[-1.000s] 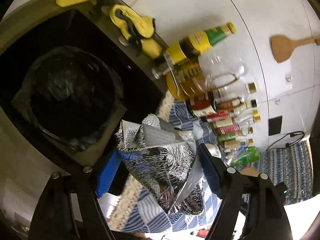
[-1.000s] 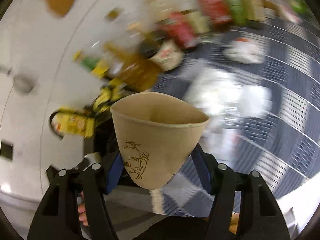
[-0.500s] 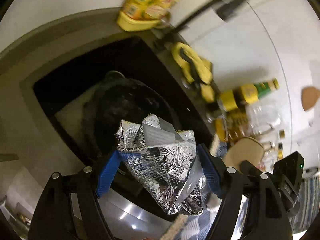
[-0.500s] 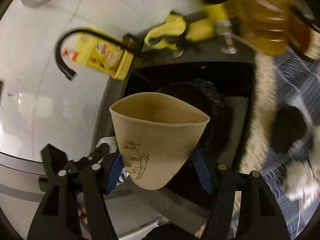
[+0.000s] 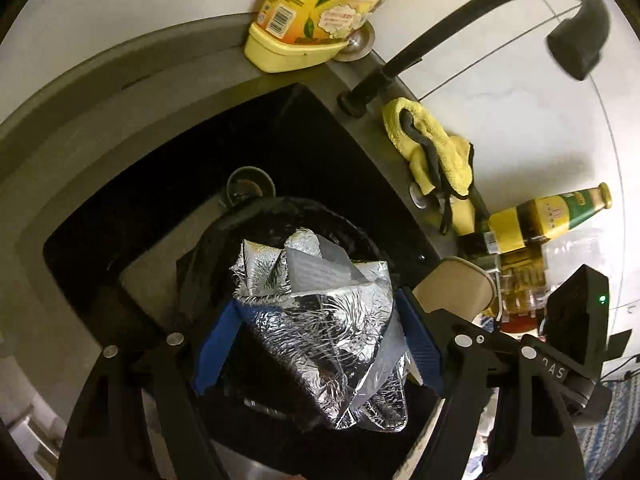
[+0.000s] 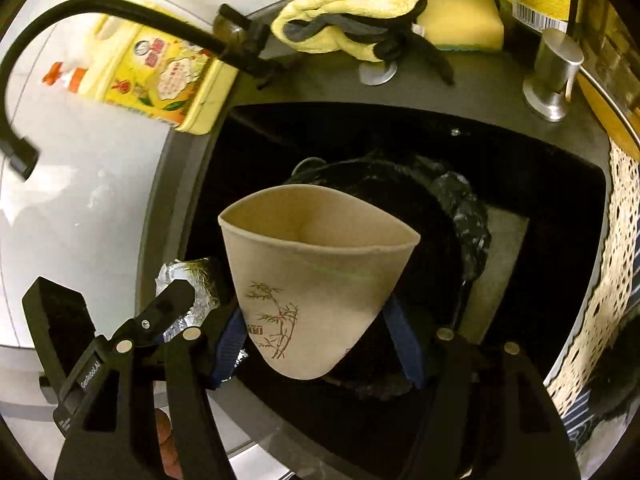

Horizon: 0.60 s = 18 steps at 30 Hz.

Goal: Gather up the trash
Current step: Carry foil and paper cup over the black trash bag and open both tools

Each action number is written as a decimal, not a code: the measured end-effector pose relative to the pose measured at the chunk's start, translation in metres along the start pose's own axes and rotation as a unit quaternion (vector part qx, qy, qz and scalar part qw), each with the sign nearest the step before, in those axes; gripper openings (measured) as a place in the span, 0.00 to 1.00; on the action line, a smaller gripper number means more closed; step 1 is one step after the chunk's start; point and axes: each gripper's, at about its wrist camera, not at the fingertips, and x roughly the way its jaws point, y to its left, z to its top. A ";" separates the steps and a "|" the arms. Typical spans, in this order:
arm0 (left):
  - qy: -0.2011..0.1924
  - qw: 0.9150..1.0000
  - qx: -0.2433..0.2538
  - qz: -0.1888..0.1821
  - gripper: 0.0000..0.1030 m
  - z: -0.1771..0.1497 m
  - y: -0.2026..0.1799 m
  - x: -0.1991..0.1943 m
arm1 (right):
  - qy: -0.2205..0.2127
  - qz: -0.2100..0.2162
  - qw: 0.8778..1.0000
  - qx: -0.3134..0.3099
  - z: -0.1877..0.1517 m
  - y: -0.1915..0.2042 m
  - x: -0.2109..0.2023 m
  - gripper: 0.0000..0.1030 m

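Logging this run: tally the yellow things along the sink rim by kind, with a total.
Detergent bottle: 1
Yellow cloth: 1
Sponge: 1
Total: 3

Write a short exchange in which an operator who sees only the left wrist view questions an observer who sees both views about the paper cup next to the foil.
Operator: I see only a tan rim to the right of my foil wrapper. Is that paper cup held?
Observer: Yes. The right gripper pinches its lower part between the blue pads, squashing the mouth into an oval.
Operator: Any marking on it?
Observer: A brown bamboo print on the side facing the right wrist camera.
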 end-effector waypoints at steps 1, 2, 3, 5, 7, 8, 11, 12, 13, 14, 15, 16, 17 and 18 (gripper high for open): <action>0.004 1.000 -0.002 0.001 0.73 0.002 0.000 0.005 | 0.002 -0.003 1.000 0.001 0.003 -0.002 0.003 0.63; 0.009 1.000 -0.007 0.004 0.75 0.004 0.001 0.010 | 0.007 -0.006 1.000 0.002 0.005 -0.003 0.005 0.64; 0.013 1.000 -0.011 0.010 0.76 0.005 0.002 0.014 | 0.013 -0.011 1.000 0.002 0.007 -0.004 0.009 0.64; 0.027 0.999 -0.023 0.013 0.79 0.006 0.005 0.023 | 0.016 -0.016 1.000 0.002 0.008 -0.005 0.009 0.74; 0.041 0.999 -0.028 0.012 0.79 0.006 0.007 0.031 | 0.016 -0.017 1.000 0.011 0.007 -0.009 0.008 0.79; 0.046 0.998 -0.027 0.019 0.80 0.005 0.009 0.033 | 0.017 -0.013 1.000 0.014 0.007 -0.010 0.008 0.79; 0.051 0.998 -0.032 0.024 0.84 0.004 0.014 0.034 | 0.013 -0.011 1.000 0.023 0.007 -0.014 0.005 0.79; 0.052 0.998 -0.032 0.024 0.84 0.003 0.015 0.034 | 0.012 -0.010 1.000 0.025 0.007 -0.014 0.004 0.79; 0.051 0.998 -0.030 0.026 0.84 0.003 0.014 0.033 | 0.010 -0.008 1.000 0.029 0.005 -0.015 0.002 0.79; 0.050 0.998 -0.029 0.029 0.84 0.002 0.014 0.032 | 0.009 -0.007 1.000 0.029 0.005 -0.013 0.002 0.79; 0.048 0.998 -0.028 0.029 0.84 0.001 0.015 0.031 | 0.008 -0.006 1.000 0.030 0.003 -0.013 0.000 0.79; 0.047 0.998 -0.029 0.027 0.84 0.000 0.016 0.029 | 0.008 -0.004 0.999 0.032 0.001 -0.013 -0.001 0.79; 0.046 0.998 -0.030 0.029 0.84 0.000 0.017 0.028 | 0.008 -0.002 0.999 0.032 -0.001 -0.013 -0.003 0.79; 0.045 0.998 -0.032 0.029 0.84 0.000 0.018 0.027 | 0.008 -0.001 0.999 0.032 -0.003 -0.012 -0.004 0.79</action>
